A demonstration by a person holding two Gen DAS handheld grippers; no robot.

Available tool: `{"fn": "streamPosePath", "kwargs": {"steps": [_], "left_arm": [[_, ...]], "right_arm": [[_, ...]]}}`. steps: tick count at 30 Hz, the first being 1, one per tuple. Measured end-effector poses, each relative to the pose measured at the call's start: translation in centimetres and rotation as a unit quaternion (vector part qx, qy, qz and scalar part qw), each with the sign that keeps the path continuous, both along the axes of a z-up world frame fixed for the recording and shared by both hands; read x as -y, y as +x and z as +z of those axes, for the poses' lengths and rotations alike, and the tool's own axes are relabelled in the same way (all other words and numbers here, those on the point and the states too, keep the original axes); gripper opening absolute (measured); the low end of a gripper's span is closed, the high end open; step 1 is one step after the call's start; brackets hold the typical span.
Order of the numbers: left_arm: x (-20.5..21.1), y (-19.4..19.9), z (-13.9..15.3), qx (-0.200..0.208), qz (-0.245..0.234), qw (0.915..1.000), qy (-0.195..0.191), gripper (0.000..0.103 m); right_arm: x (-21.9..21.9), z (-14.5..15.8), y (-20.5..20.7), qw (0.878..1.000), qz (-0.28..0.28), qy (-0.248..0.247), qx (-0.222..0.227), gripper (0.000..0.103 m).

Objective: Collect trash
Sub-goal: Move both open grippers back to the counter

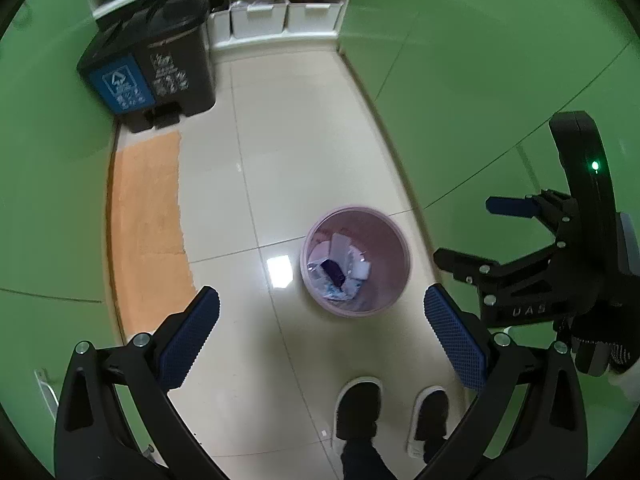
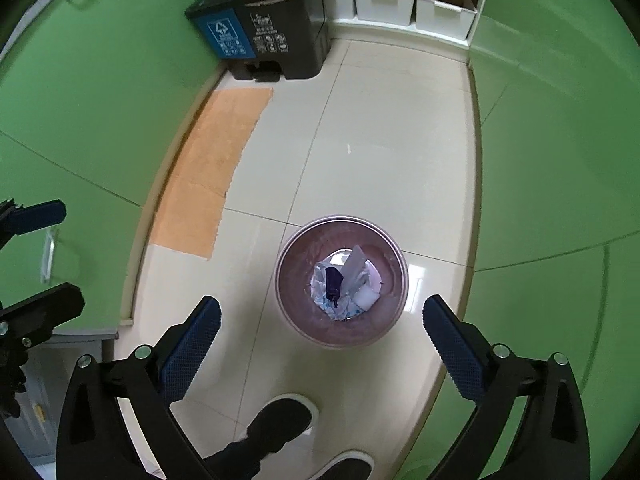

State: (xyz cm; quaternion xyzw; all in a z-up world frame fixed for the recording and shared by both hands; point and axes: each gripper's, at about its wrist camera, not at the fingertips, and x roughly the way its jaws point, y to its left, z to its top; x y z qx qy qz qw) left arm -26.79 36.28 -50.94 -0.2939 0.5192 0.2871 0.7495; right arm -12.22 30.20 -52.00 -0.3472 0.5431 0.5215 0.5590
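A small pink waste basket [image 1: 390,240] stands on the tiled floor, holding crumpled white paper [image 1: 344,256] and a dark purple wrapper [image 1: 334,270]. It also shows in the right wrist view [image 2: 296,312], almost straight below, with the wrapper [image 2: 333,282] on the paper. My left gripper [image 1: 320,332] is open and empty, well above the floor, left of and nearer than the basket. My right gripper [image 2: 322,340] is open and empty above the basket's near rim. The right gripper also shows in the left wrist view [image 1: 468,228].
A black two-compartment pedal bin [image 1: 160,60] with a blue label stands at the far left, seen too in the right wrist view [image 2: 264,28]. An orange mat [image 1: 148,224] lies along the left cabinets. Green cabinets line both sides. White bins [image 1: 260,18] sit on a low shelf. The person's shoes [image 1: 360,408] are below.
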Motion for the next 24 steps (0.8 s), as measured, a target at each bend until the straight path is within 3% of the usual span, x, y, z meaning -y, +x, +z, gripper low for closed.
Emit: {"fn": "streamPosePath", "kwargs": {"steps": [6, 15, 20, 24], "left_arm": [[0.8, 1.5, 7.8, 0.011, -0.017, 0.9997, 0.013, 0.1], [3.8, 5.0, 23.2, 0.044, -0.075, 0.9951, 0.048, 0.1], [6.2, 8.1, 30.4, 0.061, -0.105, 0.9898, 0.074, 0.1], [9.0, 10.9, 35.0, 0.079, -0.138, 0.9832, 0.089, 0.1]], "right_arm": [[2.1, 9.1, 1.5, 0.999, -0.031, 0.019, 0.003, 0.097], [8.1, 28.3, 5.2, 0.99, -0.106, 0.094, 0.026, 0.097], [13.1, 36.1, 8.1, 0.977, -0.16, 0.131, 0.047, 0.097], [18.2, 40.2, 10.8, 0.965, -0.207, 0.149, 0.069, 0.097]]}}
